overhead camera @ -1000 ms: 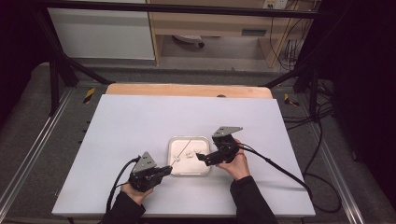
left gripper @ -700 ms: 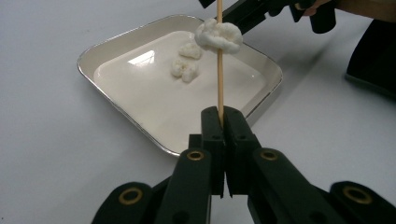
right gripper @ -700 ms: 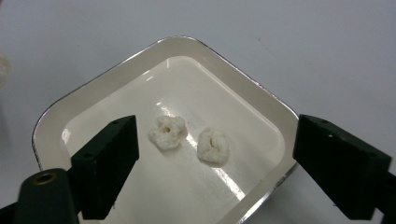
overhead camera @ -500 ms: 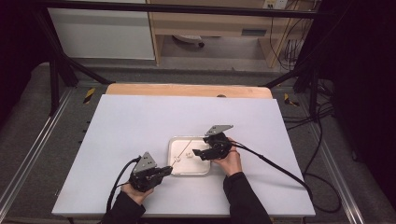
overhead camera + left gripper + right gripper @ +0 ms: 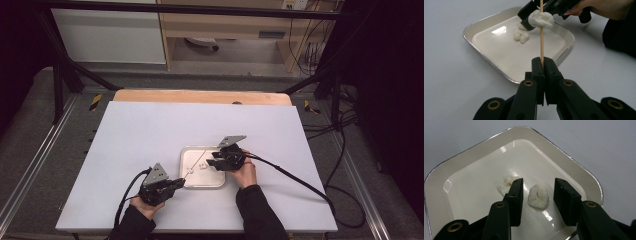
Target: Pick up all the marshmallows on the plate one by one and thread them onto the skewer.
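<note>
My left gripper (image 5: 543, 61) is shut on the lower end of a thin wooden skewer (image 5: 541, 42). A white puffy lump (image 5: 541, 19) is threaded high on the skewer, which slants up over the cream tray (image 5: 210, 177). My right gripper (image 5: 539, 182) hangs low inside the tray (image 5: 474, 177). Its jaws have just been closing around a second white lump (image 5: 538, 197), which lies between them with a small gap on each side. A third white lump (image 5: 505, 185) lies just outside the left jaw. In the high view the right gripper (image 5: 212, 160) is at the tray's right side, the left gripper (image 5: 179, 183) at its near left corner.
The tray sits near the front middle of a white tabletop (image 5: 150, 135) with a wooden strip (image 5: 200, 96) along the far edge. The right gripper's black cable (image 5: 295, 180) trails off to the right. Metal rails (image 5: 45, 145) run beside the table.
My right gripper has moved left and down into the tray, and its jaws have narrowed around a white lump. The left gripper and its skewer have stayed put.
</note>
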Demonstrator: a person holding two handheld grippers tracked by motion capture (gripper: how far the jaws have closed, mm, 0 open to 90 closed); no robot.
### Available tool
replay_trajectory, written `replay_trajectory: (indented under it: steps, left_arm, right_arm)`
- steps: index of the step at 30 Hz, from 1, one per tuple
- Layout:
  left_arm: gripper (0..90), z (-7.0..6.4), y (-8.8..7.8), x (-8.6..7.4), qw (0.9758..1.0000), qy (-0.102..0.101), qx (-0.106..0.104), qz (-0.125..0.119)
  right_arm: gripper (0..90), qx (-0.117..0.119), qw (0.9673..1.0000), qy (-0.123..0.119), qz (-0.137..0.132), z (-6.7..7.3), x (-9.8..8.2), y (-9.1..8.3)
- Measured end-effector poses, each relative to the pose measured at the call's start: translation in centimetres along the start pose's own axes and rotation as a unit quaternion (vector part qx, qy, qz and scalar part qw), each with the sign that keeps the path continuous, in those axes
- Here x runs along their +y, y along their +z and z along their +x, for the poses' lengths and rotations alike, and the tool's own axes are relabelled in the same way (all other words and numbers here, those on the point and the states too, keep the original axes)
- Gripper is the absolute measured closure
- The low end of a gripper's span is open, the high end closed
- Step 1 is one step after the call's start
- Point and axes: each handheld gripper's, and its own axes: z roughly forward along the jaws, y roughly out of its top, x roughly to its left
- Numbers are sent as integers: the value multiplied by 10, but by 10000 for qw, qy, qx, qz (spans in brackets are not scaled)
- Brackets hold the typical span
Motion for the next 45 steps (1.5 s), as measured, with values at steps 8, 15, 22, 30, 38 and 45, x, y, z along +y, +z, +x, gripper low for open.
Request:
replay_trajectory:
  steps: [8, 15, 22, 30, 38, 45]
  left_arm:
    - [876, 0, 0, 0, 10000, -2, 3, -4]
    - [876, 0, 0, 0, 10000, 5, 0, -3]
    - [876, -1, 0, 0, 10000, 6, -2, -5]
    - [876, -2, -1, 0, 10000, 21, -11, -26]
    - [876, -3, -1, 0, 10000, 42, -38, -47]
    - [876, -5, 0, 0, 9999, 53, -81, -62]
  right_arm:
    - [678, -88, 9998, -166, -21, 1, -2, 2]
    - [725, -93, 9998, -164, -10, 2, -2, 2]
    - [733, -2, 9999, -18, -133, 2, 4, -11]
    - [733, 247, 9991, 210, -287, 5, 11, -32]
    - [736, 448, 9972, 356, -482, 9, 15, -52]
    - [737, 617, 9931, 585, -813, 6, 13, -74]
